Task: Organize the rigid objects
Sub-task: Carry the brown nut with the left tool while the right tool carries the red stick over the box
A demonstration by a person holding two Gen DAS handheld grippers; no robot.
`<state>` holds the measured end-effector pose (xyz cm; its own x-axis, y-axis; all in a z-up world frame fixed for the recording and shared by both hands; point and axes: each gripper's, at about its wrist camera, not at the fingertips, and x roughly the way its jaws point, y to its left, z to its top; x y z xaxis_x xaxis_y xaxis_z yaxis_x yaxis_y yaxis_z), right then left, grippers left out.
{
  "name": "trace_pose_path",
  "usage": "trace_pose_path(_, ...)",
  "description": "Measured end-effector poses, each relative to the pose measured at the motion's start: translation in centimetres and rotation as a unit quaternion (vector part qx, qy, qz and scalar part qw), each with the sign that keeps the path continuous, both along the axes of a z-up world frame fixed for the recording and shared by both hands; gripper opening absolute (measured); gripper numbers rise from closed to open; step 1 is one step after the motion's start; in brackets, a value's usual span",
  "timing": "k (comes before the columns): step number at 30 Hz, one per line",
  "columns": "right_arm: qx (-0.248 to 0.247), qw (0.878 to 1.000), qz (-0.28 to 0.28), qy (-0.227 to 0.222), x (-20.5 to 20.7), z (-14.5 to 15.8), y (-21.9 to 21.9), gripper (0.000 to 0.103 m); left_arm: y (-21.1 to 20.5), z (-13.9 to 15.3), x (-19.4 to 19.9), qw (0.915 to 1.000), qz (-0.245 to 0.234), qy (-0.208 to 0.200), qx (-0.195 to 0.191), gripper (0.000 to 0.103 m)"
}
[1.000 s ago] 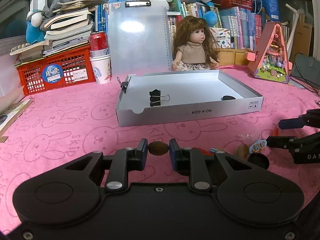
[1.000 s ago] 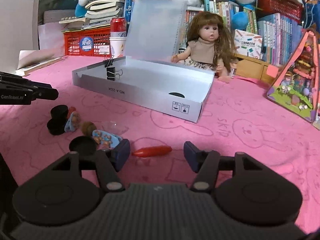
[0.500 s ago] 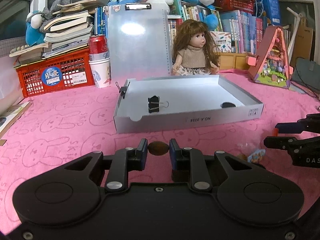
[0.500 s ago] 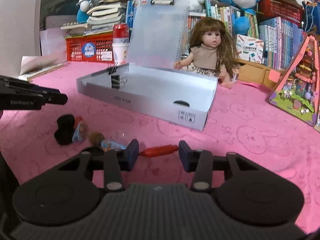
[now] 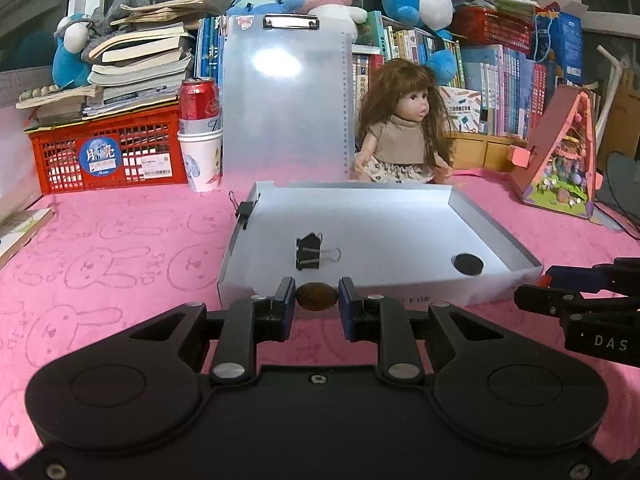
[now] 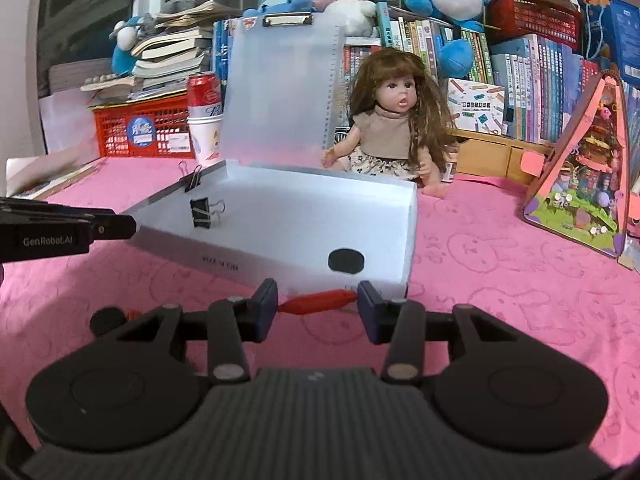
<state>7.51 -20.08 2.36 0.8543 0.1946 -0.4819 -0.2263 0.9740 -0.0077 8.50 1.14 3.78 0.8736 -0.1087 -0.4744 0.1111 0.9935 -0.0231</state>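
My left gripper (image 5: 317, 297) is shut on a brown oval bead (image 5: 316, 297), held above the pink cloth just in front of the grey shallow box (image 5: 400, 299). My right gripper (image 6: 318, 305) is shut on a red pen-like stick (image 6: 320, 303), gripped end to end and lifted near the box's front corner (image 6: 408, 240). Inside the box lie a black binder clip (image 5: 308, 254) and a black round disc (image 5: 468, 264); both also show in the right wrist view, clip (image 6: 202, 212) and disc (image 6: 346, 261). Another clip (image 5: 243, 210) is clamped on the box's left wall.
A doll (image 5: 404, 128) sits behind the box beside an upright clear clipboard (image 5: 286, 100). A red crate (image 5: 108, 152), can and paper cup (image 5: 202, 160) stand back left. A pink toy house (image 5: 560, 164) is at right. Small black items (image 6: 106, 320) lie on the cloth at left.
Both grippers rose and moved toward the box. My right gripper closed on the red stick and lifted it off the cloth. My left gripper kept hold of the brown bead.
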Motion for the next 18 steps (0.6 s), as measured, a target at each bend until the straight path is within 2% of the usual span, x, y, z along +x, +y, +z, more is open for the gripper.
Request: trace_pose_path(18,0.023,0.999,-0.036,-0.001,4.0,1.3,-0.1,0.048,0.0,0.6,4.4,0.9997,0.019,0.012,-0.008,0.022)
